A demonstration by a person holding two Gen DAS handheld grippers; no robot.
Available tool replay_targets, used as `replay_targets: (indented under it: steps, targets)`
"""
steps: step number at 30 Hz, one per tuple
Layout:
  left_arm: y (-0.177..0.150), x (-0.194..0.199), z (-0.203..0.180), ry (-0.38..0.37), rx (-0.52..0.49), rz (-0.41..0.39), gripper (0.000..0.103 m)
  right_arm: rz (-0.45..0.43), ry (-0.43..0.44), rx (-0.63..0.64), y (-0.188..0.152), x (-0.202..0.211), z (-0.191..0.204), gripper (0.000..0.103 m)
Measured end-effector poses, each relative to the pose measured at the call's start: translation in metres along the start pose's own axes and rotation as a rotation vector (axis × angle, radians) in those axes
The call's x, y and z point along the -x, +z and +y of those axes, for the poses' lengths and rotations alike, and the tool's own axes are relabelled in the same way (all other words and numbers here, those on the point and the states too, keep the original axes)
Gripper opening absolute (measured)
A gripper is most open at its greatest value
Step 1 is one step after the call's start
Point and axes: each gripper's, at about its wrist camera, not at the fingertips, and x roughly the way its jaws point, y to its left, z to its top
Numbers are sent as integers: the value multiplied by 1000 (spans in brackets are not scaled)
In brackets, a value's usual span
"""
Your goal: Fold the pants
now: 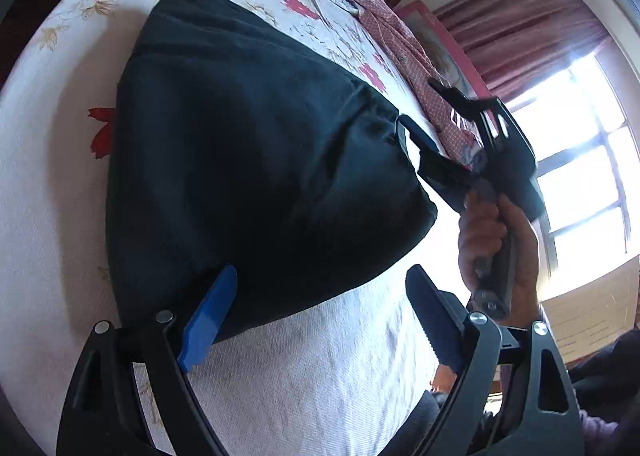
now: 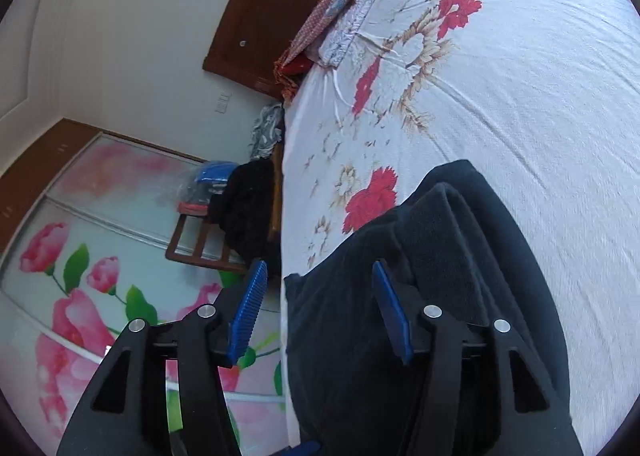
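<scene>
Dark navy pants (image 1: pixel 248 159) lie folded in a thick stack on the white floral bedsheet (image 1: pixel 52 195); they also show in the right wrist view (image 2: pixel 460 256). My left gripper (image 1: pixel 320 288) is open, its blue left pad at the stack's near edge, nothing between the jaws. My right gripper (image 2: pixel 318 288) is open over the stack's corner at the bed edge. In the left wrist view the right gripper (image 1: pixel 424 123) sits at the far side of the stack, held by a hand (image 1: pixel 492 232).
A pink patterned cloth (image 1: pixel 400 35) and pillows lie along the wooden headboard (image 2: pixel 260 15). A wooden chair piled with clothes (image 2: pixel 236 211) stands beside the bed. A flowered wardrobe (image 2: pixel 80 256) is beyond it. A window (image 1: pixel 580 159) is at right.
</scene>
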Motion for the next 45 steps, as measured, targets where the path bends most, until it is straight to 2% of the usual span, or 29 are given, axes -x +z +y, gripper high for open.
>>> replay_targets:
  steps: [3,5,6,7,8,9,10,12,13,14,17,20,22,23,25,27,29,31,32,34,37,38,41,43,45]
  targets:
    - [-8,18,-3,51,-47,-48,91,21,37,10,-38,37,-7,55]
    - [-11,12,6,56,-28,-11,91,5,-48,-8,-56,54,-33,58]
    - [-13,11,10,53,-26,-10,91,-7,-34,-56,-60,61,-53,53]
    - [-15,11,11,50,-34,-15,91,-26,4,-143,-63,68,-71,43]
    - [-12,12,14,55,-37,-9,91,-53,35,-211,-66,77,-80,58]
    - [-12,14,12,63,-37,-2,91,-79,-13,-222,-69,89,-77,67]
    - [-12,18,11,74,-33,9,91,-102,-57,-201,-72,101,-71,68]
    - [-11,29,12,107,2,14,92,-106,-24,-204,-85,123,-61,68]
    - [-15,39,13,128,31,8,96,-100,-16,-203,-93,133,-56,73]
    - [-21,52,18,158,65,-2,100,-90,-52,-182,-102,142,-50,83]
    - [-53,94,34,242,161,-68,101,-77,-286,-61,-134,162,-26,85]
    - [-90,120,48,384,288,-133,101,-74,-598,43,-171,167,-10,85]
    - [-114,131,53,473,325,-182,101,-70,-781,106,-191,158,3,85]
    - [-124,132,47,508,309,-214,101,-58,-821,137,-199,151,8,85]
    - [-137,122,30,588,241,-242,101,-16,-787,239,-213,136,20,85]
    - [-141,111,4,677,126,-251,101,-6,-785,338,-228,121,31,85]
    - [-140,99,-21,757,1,-268,101,-51,-799,408,-239,109,42,85]
    - [-138,95,-39,821,-59,-328,101,-78,-754,484,-239,96,55,85]
    - [-135,95,-45,824,-63,-361,101,-90,-756,533,-238,90,63,85]
    - [-130,95,-50,797,-45,-434,101,-167,-790,614,-233,83,81,85]
    - [-139,99,-50,767,-60,-561,101,-247,-808,620,-229,92,83,85]
    - [-145,99,-48,791,-79,-580,101,-256,-804,610,-232,93,78,85]
    - [-154,91,-30,853,-109,-530,101,-200,-808,611,-249,96,54,85]
    - [-154,90,-18,869,-64,-511,101,-137,-801,595,-252,87,42,85]
    - [-153,87,-11,878,-30,-502,101,-157,-801,618,-254,87,48,85]
